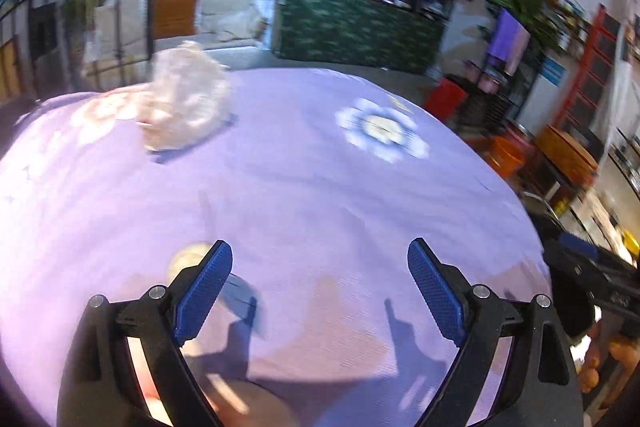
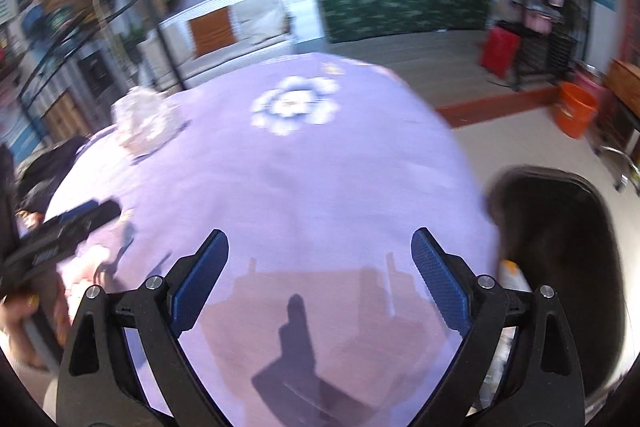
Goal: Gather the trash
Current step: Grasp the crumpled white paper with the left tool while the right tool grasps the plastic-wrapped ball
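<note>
A crumpled clear plastic wrapper (image 1: 184,103) lies on the far left of the lilac tablecloth (image 1: 300,195); it also shows in the right wrist view (image 2: 142,121). A small pale round object (image 1: 188,257) sits just behind my left gripper's left finger, partly hidden. My left gripper (image 1: 320,259) is open and empty, low over the near part of the table. My right gripper (image 2: 320,251) is open and empty over the table's near right part. A black trash bin (image 2: 560,259) stands off the table's right edge, with a yellow-white item (image 2: 512,273) at its rim.
The cloth has a white flower print (image 1: 380,129), also in the right wrist view (image 2: 294,103). The other gripper shows at the right edge (image 1: 592,275) and at the left edge (image 2: 60,235). An orange bucket (image 2: 574,109) and red box (image 2: 498,51) stand on the floor beyond.
</note>
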Motion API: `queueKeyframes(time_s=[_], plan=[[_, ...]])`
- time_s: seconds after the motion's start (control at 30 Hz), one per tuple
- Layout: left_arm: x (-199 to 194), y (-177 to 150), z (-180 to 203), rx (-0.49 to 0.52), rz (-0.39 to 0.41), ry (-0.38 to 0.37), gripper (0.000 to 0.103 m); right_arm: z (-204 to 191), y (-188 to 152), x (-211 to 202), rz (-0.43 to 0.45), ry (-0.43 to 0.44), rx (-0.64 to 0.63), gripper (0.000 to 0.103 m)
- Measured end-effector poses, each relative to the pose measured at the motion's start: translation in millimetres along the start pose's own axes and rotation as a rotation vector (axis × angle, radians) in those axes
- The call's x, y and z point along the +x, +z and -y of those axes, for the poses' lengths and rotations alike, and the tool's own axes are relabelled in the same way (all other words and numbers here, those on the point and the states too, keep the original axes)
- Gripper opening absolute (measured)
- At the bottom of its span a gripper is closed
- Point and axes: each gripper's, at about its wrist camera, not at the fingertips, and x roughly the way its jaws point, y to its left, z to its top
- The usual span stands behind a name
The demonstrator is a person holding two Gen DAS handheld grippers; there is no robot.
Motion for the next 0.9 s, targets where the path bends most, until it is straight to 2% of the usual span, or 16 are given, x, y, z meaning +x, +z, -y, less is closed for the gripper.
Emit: queueKeyframes(time_s=[0.2, 0.33, 0.47, 0.53, 0.57, 0.6, 0.63, 0.7, 0.83, 0.9], plan=[[6.9, 50.1, -65.0, -0.093, 0.053, 0.096, 0.087, -54.3, 20.4, 26.1, -0.042, 0.091, -0.086, 0.092], [29.1, 80.7, -86.5, -0.054, 0.043, 0.11, 0.087, -81.8, 34.7, 47.0, -0.065, 0.119, -0.128, 0.092], [62.0, 96.0, -97.3, -0.026, 0.021, 0.126, 0.087, -104.3, 52.6, 72.1, -0.091, 0.137, -0.163, 0.092], [84.9, 99.8, -104.6, -0.007, -0.029, 0.132, 0.085, -114.8, 62.6, 85.6, -0.104, 0.145, -0.175, 0.092], [92.5, 98.8, -106.0, -0.001, -0.044, 0.133, 0.082, -121.1, 68.3, 93.5, -0.112, 0.148, -0.184, 0.092], [102.9, 98.2, -107.3, 0.006, -0.064, 0.137, 0.073, -125.0, 71.1, 97.8, -0.115, 0.148, -0.19, 0.092], [110.9, 96.1, -108.2, 0.016, -0.089, 0.144, 0.057, -133.3, 76.1, 107.4, -0.123, 0.152, -0.199, 0.092], [116.1, 90.9, -110.7, 0.025, -0.119, 0.144, 0.034, -144.2, 83.5, 120.6, -0.138, 0.166, -0.208, 0.092], [87.3, 79.5, -109.8, 0.005, -0.074, 0.09, 0.022, -157.6, 91.9, 136.0, -0.137, 0.17, -0.224, 0.092], [66.3, 75.1, -113.3, -0.025, -0.044, 0.067, 0.02, -165.3, 97.3, 145.6, -0.143, 0.18, -0.224, 0.092]])
